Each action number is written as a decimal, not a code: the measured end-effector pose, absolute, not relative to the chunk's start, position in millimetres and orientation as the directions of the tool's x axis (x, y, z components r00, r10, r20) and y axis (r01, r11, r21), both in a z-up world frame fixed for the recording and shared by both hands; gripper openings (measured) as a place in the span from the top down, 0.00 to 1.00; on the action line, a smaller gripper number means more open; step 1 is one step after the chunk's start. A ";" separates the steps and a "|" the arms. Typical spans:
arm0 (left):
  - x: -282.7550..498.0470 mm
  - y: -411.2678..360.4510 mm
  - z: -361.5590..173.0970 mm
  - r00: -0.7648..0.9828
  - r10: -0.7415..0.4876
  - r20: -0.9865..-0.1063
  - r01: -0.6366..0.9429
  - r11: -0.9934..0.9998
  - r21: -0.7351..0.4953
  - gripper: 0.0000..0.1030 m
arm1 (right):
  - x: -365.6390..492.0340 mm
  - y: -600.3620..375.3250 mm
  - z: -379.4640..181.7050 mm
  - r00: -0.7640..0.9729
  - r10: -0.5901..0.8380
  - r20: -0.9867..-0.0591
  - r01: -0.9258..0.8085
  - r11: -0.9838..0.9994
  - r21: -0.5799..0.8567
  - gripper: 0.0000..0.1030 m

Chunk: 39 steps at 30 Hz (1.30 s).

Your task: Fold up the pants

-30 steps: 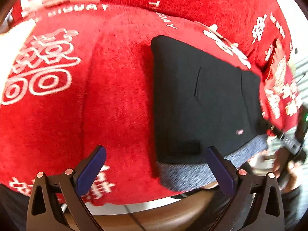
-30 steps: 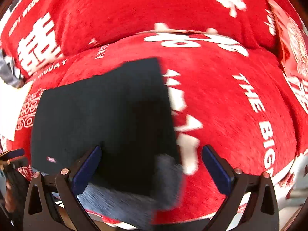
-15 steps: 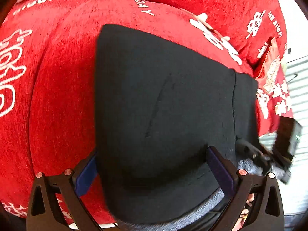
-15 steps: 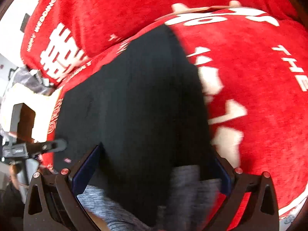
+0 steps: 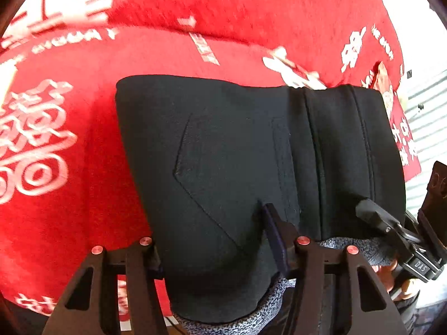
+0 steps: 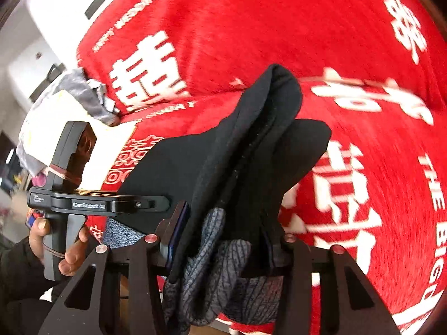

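Black pants (image 5: 245,162), folded, grey-lined: near edge gathered and lifted off red printed blanket (image 5: 69,195). Half a second earlier both grippers stood open astride it. Left gripper (image 5: 212,240) and right gripper (image 6: 220,237) now clamped on that edge; next fold likely begun.

- Setting: domestic interior, most likely a living room or bedroom.
- Red plush cover (image 5: 92,184): soft pile fabric printed in white with double-happiness characters and English wedding wording, draped over a rounded, cushioned piece of furniture; sofa or bed cannot be told.
- Second red cushion or backrest (image 6: 279,22): same fabric, rising behind the far edge of the cover.
- White wall (image 6: 58,8): seen past the cover's far left corner, carrying dark switch or socket plates.
- Red printed packet (image 5: 402,139): lying at the cover's right edge.
- Household clutter (image 6: 75,95): grey wrapping and white paper at the left edge.
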State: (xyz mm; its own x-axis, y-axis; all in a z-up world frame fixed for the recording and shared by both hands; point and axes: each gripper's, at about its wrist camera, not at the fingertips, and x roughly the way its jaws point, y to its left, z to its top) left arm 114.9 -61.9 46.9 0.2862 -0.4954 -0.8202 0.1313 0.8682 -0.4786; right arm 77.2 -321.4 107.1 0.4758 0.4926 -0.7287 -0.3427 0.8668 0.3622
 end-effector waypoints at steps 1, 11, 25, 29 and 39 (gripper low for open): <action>116.4 -52.7 51.3 0.295 -0.495 -0.817 0.119 0.868 -0.482 0.45 | 79.8 -313.5 111.8 0.473 0.504 -0.722 -0.355 0.860 0.368 0.52; 146.8 30.4 24.8 0.301 -0.445 -0.844 -0.050 0.876 -0.480 0.45 | 137.7 -251.1 80.8 0.355 0.566 -0.744 -0.332 0.820 0.466 0.52; 110.9 50.9 32.3 0.378 -0.345 -0.859 -0.075 0.913 -0.400 0.29 | 118.4 -261.9 108.9 0.494 0.342 -0.799 -0.288 0.932 0.221 0.18; 92.5 22.2 38.4 0.395 -0.344 -0.852 0.012 0.929 -0.369 0.06 | 84.4 -221.7 104.5 0.472 0.351 -0.809 -0.458 0.882 0.115 0.17; 80.4 -16.7 4.6 0.364 -0.219 -0.905 0.035 0.974 -0.222 0.01 | 85.8 -205.3 43.5 0.396 0.279 -0.875 -0.454 0.887 0.078 0.09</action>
